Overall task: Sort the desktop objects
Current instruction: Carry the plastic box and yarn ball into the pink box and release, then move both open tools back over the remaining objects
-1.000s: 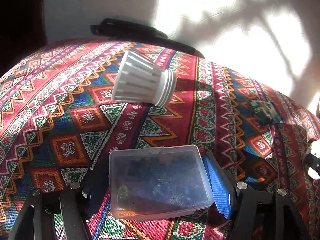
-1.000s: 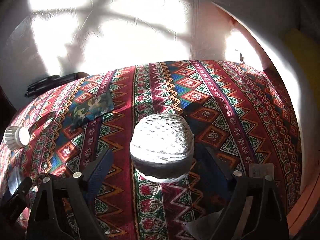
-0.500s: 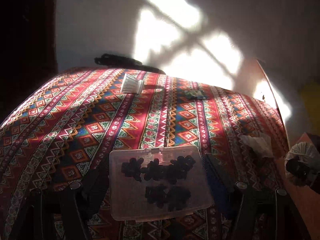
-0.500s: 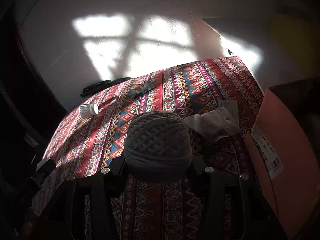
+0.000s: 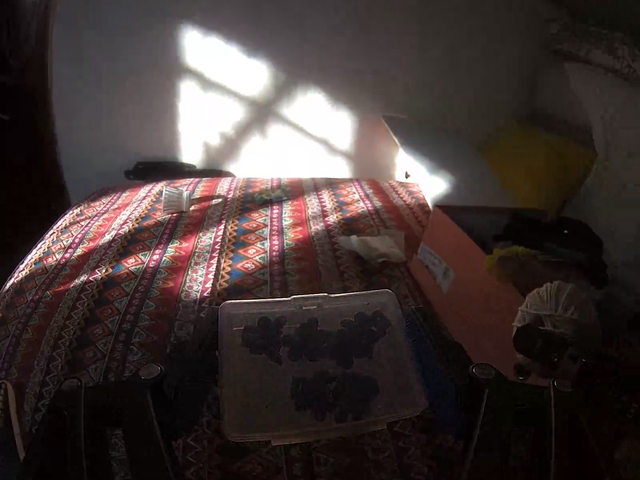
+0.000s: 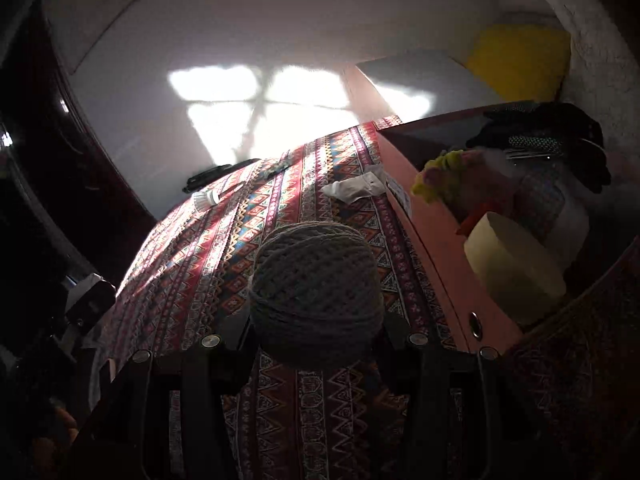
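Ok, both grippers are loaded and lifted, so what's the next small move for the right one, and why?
Probably carry the right gripper a little further right, over the open orange box, before letting go. It is shut on the ball of yarn, which hangs above the patterned tablecloth beside the box wall, not above the opening. The box already holds sorted things, such as a tape roll.

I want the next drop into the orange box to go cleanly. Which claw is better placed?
Right. The right claw, holding the yarn ball, sits beside the orange box; the left claw with the clear case is farther over the cloth.
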### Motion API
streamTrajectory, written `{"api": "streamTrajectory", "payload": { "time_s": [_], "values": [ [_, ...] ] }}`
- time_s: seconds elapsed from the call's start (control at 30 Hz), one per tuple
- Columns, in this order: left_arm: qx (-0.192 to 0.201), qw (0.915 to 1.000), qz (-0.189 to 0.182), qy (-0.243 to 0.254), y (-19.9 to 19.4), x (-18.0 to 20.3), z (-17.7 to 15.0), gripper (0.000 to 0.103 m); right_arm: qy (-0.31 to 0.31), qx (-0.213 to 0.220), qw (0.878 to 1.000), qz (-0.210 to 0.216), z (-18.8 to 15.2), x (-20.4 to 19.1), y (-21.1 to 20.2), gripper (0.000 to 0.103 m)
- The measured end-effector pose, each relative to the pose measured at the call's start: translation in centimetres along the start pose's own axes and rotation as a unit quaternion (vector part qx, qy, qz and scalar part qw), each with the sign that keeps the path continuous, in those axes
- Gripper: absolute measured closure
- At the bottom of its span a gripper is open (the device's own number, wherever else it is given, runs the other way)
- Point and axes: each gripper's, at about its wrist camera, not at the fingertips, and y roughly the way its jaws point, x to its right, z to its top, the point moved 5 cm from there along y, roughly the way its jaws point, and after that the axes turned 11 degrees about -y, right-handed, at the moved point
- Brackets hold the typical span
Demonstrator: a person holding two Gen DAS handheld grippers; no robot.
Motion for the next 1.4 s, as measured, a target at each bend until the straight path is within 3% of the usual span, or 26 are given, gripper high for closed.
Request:
{"api": "streamTrajectory", "payload": {
  "time_s": [0.2,0.33,0.47,0.63,0.77,0.87,0.97,1.03,1.07,1.17,1.4],
  "values": [
    [-0.004,0.9969,-0.060,0.051,0.0,8.6,1.1,0.028,0.009,0.039,0.999,-0.025,-0.5,3.2,-6.4,0.051],
    [-0.013,0.9930,-0.086,0.079,2.2,14.3,2.5,0.028,0.039,0.071,0.995,-0.065,0.3,8.3,-9.5,0.051],
    [-0.023,0.9908,-0.092,0.096,6.0,18.8,3.8,0.028,0.075,0.088,0.987,-0.113,1.2,15.0,-10.6,0.051],
    [-0.046,0.9885,-0.092,0.110,11.8,23.2,4.9,0.027,0.113,0.089,0.979,-0.145,2.6,21.7,-8.1,0.051],
    [-0.061,0.9892,-0.086,0.101,14.3,23.6,4.6,0.025,0.134,0.089,0.974,-0.158,4.1,25.0,-5.8,0.051],
    [-0.072,0.9895,-0.082,0.094,16.2,23.8,4.3,0.020,0.124,0.087,0.970,-0.192,4.9,26.4,-5.1,0.050],
    [-0.083,0.9896,-0.077,0.088,18.1,24.1,4.1,0.013,0.124,0.085,0.963,-0.222,4.8,27.7,-5.0,0.038],
    [-0.091,0.9896,-0.074,0.083,19.4,24.3,3.9,0.012,0.128,0.086,0.959,-0.236,4.4,28.5,-5.4,0.016],
    [-0.094,0.9896,-0.073,0.081,20.0,24.4,3.8,0.012,0.129,0.087,0.958,-0.240,4.2,28.8,-5.7,0.014],
    [-0.099,0.9900,-0.070,0.071,20.8,24.0,3.6,0.012,0.130,0.087,0.955,-0.251,3.6,29.9,-6.3,0.014],
    [-0.071,0.9936,-0.054,0.069,18.2,20.7,3.7,0.010,0.162,0.105,0.946,-0.260,2.5,31.6,-8.1,0.014]
  ]
}}
